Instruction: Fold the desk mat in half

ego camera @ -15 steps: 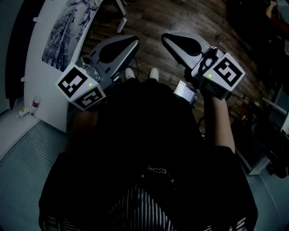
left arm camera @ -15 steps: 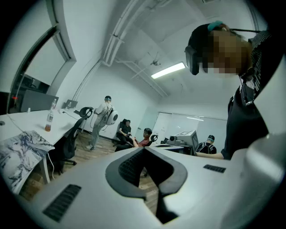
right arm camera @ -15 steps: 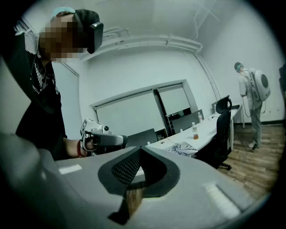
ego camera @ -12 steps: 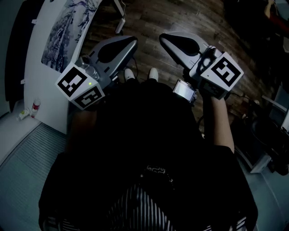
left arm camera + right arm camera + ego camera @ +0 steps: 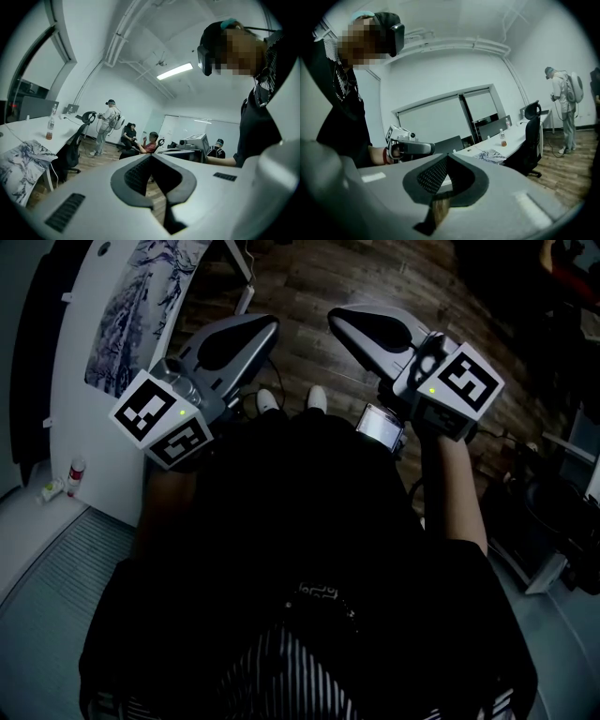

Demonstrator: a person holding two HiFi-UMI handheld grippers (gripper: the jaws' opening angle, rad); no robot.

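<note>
The white desk (image 5: 66, 399) stands on a wood-plank floor (image 5: 309, 277). The desk mat (image 5: 141, 296), printed in blue-grey, lies flat on the desktop and reaches the desk's long edge. A small bottle (image 5: 75, 468) stands upright on the same desktop, well apart from the mat.

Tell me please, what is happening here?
A person stands beside a white desk and holds a gripper in each hand. The left gripper and the right gripper are both shut and empty, held over the wooden floor. The printed desk mat lies spread on the desk at the person's left, and neither gripper touches it. The folding has not begun.
</note>
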